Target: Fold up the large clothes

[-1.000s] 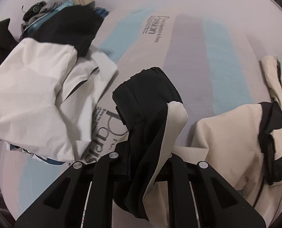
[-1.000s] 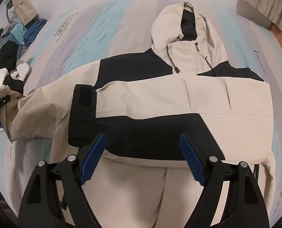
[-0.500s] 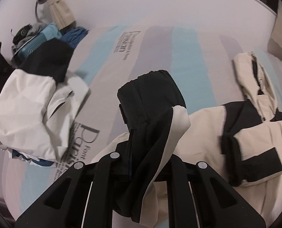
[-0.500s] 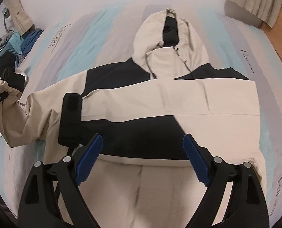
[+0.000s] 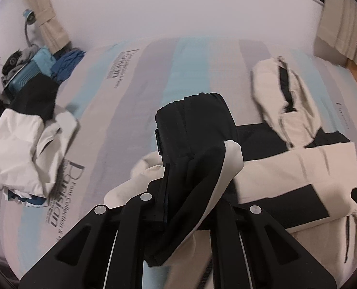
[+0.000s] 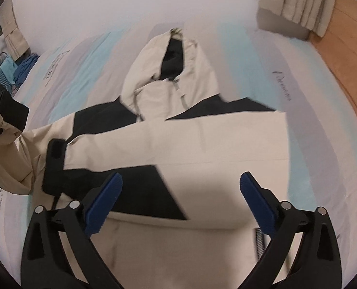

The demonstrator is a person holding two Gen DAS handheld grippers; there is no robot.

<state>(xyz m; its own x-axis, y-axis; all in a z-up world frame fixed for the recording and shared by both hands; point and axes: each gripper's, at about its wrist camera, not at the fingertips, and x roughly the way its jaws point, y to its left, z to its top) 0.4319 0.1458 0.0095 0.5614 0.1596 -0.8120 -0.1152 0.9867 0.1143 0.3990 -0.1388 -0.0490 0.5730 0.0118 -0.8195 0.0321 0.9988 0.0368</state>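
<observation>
While the jacket lies spread across the bed, each claw stands as follows.

Left claw (image 5: 190,192): closed on the black cuff (image 5: 195,125) of the jacket's left sleeve, lifted off the bed; cream sleeve fabric drapes down from the pinch.

Right claw (image 6: 179,202): jaws spread wide with blue pads (image 6: 103,202), holding nothing, hovering over the lower front of the jacket.

Jacket (image 6: 202,149): cream and black, front up on the bed, hood (image 6: 173,69) pointing away from both claws, hem nearest the right claw.

Folded sleeve (image 6: 154,144): the other sleeve already lies crosswise over the chest, its black cuff at the jacket's left edge.

Held sleeve (image 6: 14,144): runs out sideways from the left shoulder to the left claw, at the far left of the right wrist view.

Key relation: the jacket body lies to the right of the left claw, its long axis running hem to hood; judged from this, the held sleeve must travel rightward across that axis, and the left claw is the nearer one.

Bed (image 5: 190,67): striped sheet in pale blue, grey and white, with printed lettering.

Other clothes (image 5: 26,139): a white and black pile at the bed's left side, well apart from the jacket.
</observation>
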